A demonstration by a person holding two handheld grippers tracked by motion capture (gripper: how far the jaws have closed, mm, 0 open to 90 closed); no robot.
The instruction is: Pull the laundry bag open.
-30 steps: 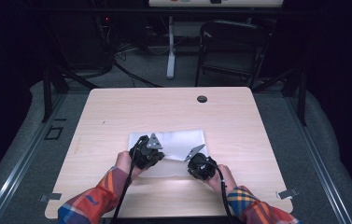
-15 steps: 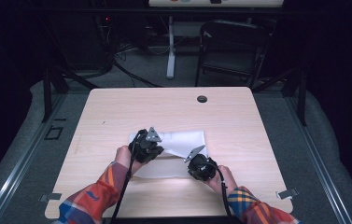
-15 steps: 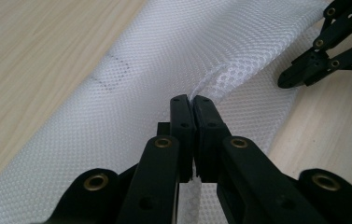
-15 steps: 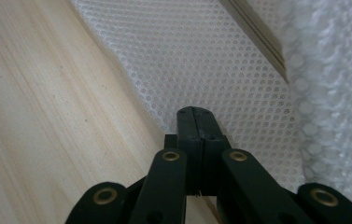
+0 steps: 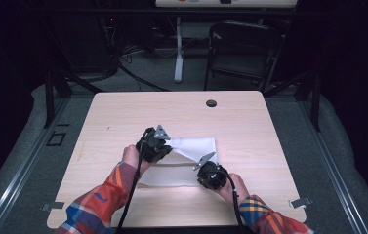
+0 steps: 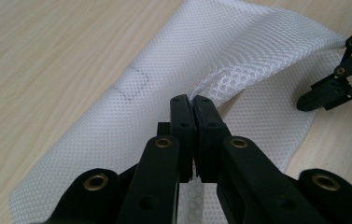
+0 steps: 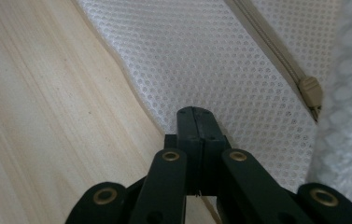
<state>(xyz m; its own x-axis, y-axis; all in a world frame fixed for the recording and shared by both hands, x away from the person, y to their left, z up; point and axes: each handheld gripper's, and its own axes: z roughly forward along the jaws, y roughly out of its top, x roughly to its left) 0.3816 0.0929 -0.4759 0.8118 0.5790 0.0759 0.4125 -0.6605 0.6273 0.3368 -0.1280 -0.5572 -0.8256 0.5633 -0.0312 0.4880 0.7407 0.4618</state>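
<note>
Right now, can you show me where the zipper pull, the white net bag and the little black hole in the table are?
zipper pull [image 7: 311, 90], right gripper view, on the beige tab.
white net bag [image 5: 198, 145], high view, on its flat far part.
black hole [image 5: 211, 103], high view, on its dark middle, near the table's far edge.

In the high view, light is falling from above onto the surface [image 5: 250, 122], leaving the room behind and at the sides nearly black. That picture is looking soft and slightly grainy, with a faint purple cast in the dark edges. In the two gripper views the light is even and bright, with no glare; the mesh [image 6: 173, 74] is staying sharp up close, while the far right of the right gripper view is blurring.
</note>
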